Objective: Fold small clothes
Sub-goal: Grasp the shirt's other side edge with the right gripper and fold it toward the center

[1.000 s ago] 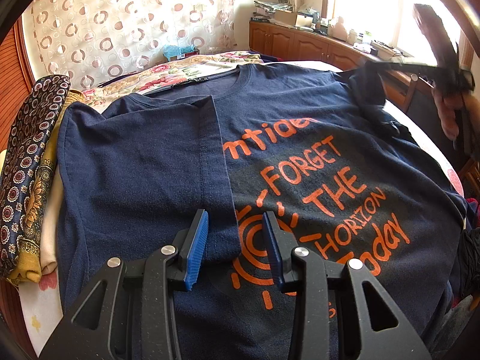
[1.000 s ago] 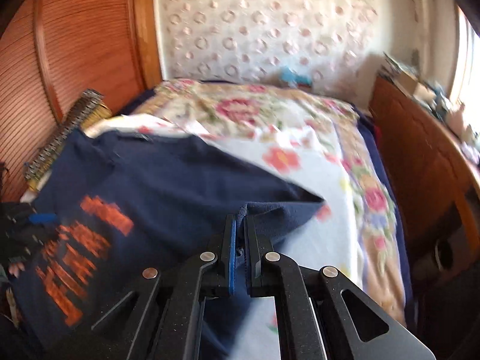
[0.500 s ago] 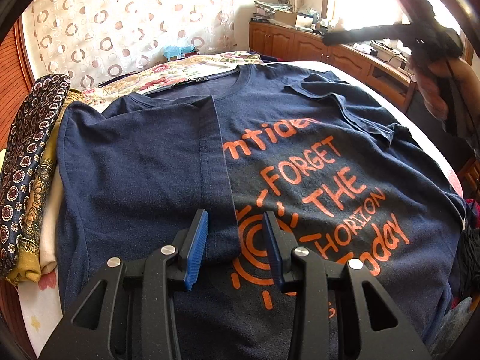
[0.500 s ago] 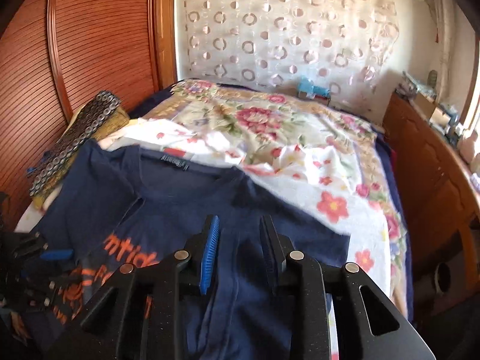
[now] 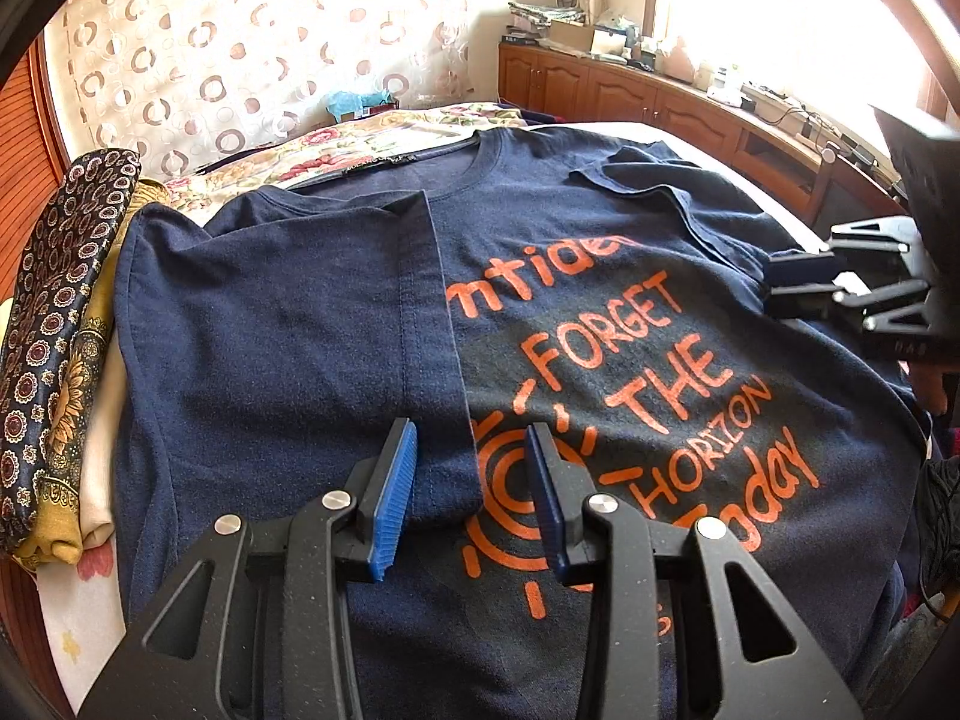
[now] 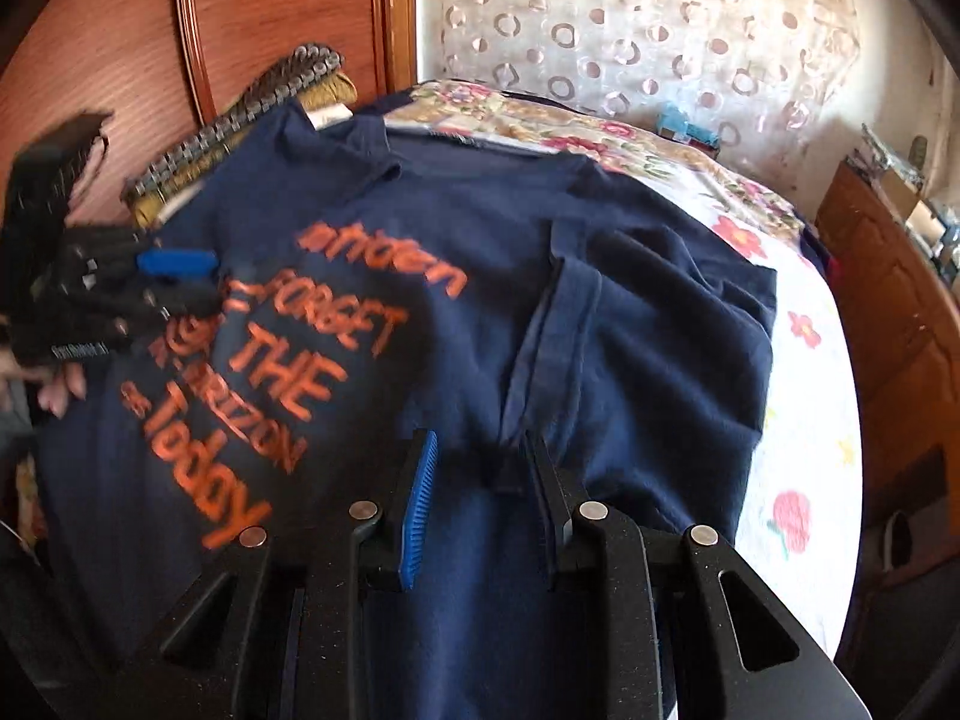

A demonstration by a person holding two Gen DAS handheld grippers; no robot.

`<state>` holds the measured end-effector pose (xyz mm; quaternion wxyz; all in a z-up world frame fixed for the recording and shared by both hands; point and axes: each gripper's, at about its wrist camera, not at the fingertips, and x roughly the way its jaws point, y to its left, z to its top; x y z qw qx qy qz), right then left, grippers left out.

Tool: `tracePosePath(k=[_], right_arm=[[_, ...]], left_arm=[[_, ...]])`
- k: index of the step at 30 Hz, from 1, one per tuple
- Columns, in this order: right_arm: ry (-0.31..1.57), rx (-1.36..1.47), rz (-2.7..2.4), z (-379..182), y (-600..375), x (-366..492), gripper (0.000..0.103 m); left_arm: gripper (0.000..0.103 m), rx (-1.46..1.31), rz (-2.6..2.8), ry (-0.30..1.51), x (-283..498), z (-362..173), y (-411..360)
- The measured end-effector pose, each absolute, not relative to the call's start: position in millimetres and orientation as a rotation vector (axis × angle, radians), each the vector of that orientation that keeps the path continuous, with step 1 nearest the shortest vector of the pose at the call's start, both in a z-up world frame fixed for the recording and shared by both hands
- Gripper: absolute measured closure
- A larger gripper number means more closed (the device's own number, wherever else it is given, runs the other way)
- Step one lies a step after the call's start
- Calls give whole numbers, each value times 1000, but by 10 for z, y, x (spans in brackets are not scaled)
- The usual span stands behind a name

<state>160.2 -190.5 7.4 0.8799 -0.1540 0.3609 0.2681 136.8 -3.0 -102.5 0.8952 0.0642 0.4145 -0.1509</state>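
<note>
T-shirt (navy) lies on bed — one side folded.

Each hand-held gripper is black plastic; blue ribbed pads; silver screws.

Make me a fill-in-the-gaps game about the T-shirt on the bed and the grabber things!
1. The navy T-shirt has words printed in the colour ____.
2. The word printed just above THE is ____.
3. The T-shirt lies on a bedspread patterned with ____.
4. Both the left gripper and the right gripper have their jaws ____.

Missing words: orange; FORGET; flowers; open
</note>
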Motion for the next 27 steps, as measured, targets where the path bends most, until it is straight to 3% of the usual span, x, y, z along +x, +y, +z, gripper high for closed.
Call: tracePosePath(k=[10,13,15,27], right_arm=[[743,-334,516,-30,-1994,1543,74],[723,-340,519,-6,-2086,1501,90],[701,-336,517,51,-2107,1462,93],[710,-318,576,80,-2196,1272,93]], left_arm=[[65,133,-313,859,1367,-1025,-29],[65,133,-313,859,1366,-1025,-29],[65,133,-313,859,1366,-1024,-29],[65,133,-312,859,1371,-1025,-28]])
